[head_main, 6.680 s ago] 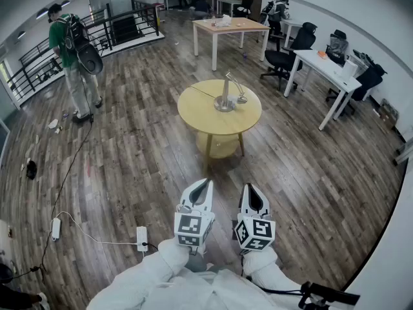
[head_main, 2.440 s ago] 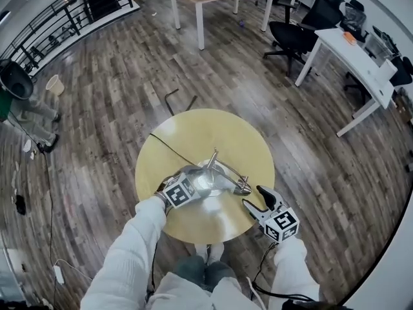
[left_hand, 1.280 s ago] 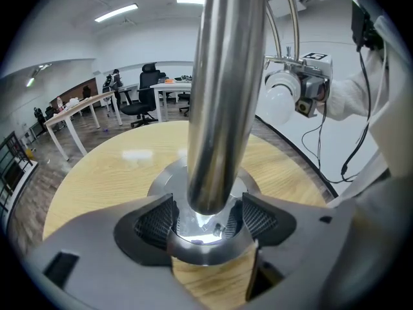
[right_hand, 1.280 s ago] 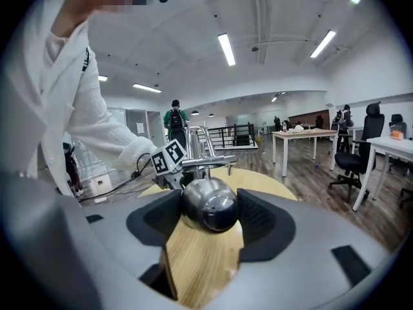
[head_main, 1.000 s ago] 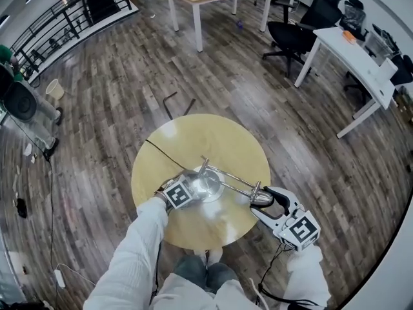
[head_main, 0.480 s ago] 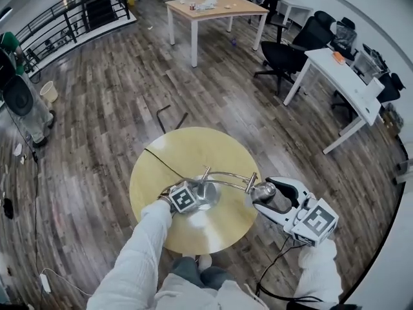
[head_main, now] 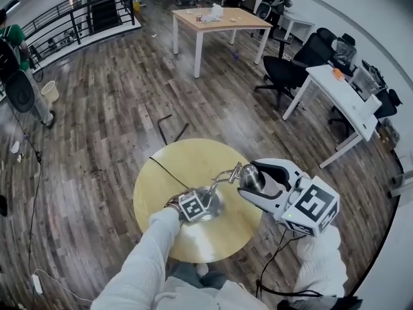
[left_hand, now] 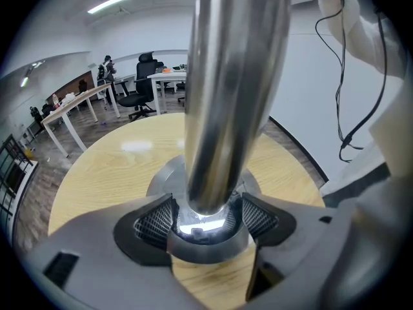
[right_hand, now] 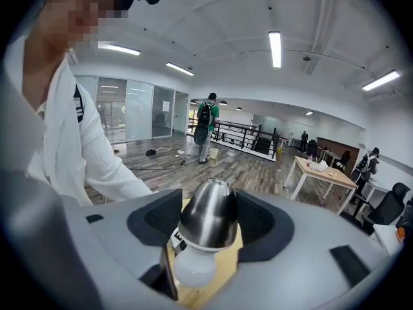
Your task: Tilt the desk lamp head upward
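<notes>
Now my left gripper [left_hand: 205,219] pinches the lamp post [left_hand: 232,95] just above its base [left_hand: 162,174]; my right gripper [right_hand: 208,232] clamps the head [head_main: 249,177], above the table [head_main: 161,173].

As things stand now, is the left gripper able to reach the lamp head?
Probably not. The left gripper is shut on the lamp post just above its base, away from the lamp head. The right gripper holds that head between its jaws, which leaves little room for a second grip.

Round wooden table [head_main: 187,163] bears the desk lamp [head_main: 215,199] and cord [head_main: 169,169].
</notes>
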Available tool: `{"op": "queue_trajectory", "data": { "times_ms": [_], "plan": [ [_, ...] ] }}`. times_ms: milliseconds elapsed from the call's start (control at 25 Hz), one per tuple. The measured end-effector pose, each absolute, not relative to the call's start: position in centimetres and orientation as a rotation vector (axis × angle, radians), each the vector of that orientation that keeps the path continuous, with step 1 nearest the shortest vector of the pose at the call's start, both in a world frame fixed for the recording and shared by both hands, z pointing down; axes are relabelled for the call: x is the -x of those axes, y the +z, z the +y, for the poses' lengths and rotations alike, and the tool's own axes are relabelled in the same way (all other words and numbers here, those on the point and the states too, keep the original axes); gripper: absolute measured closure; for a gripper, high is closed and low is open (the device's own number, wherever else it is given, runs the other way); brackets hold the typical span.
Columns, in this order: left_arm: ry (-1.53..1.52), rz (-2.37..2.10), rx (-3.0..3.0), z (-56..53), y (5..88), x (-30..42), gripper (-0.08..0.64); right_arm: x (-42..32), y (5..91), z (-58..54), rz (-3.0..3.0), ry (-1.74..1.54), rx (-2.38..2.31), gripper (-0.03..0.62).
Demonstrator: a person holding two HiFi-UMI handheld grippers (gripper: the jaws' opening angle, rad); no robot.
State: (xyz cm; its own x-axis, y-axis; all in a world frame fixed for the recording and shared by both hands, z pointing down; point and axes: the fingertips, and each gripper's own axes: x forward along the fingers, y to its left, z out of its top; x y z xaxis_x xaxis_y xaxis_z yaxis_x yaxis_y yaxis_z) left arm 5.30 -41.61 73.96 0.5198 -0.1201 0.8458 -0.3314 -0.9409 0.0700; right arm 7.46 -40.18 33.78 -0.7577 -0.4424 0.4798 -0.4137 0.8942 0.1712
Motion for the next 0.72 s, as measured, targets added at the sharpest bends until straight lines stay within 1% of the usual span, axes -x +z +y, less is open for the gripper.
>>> {"op": "queue_trajectory", "data": {
  "times_ms": [160,440,560,720],
  "plan": [
    [1.394,-0.378,-2.544,-41.5,73.8,-5.4,0.230,-5.0,32.8,-41.2,-2.530,-0.090,-0.580,0.327],
    [1.392,-0.377,-2.550,-41.7,73.7,-5.2,0.230,-4.6,32.4,-41.6,-2.574,-0.080,-0.600,0.325],
    [1.387,-0.381,-2.550,-41.9,73.8,-5.3,0.229,-5.2,32.5,-41.6,-2.624,-0.055,-0.644,0.325],
    [1.332,-0.417,-2.456,-41.4,74.3,-4.1,0.230,-8.0,31.7,-41.4,-2.707,0.061,-0.748,0.325]
  ]
}}
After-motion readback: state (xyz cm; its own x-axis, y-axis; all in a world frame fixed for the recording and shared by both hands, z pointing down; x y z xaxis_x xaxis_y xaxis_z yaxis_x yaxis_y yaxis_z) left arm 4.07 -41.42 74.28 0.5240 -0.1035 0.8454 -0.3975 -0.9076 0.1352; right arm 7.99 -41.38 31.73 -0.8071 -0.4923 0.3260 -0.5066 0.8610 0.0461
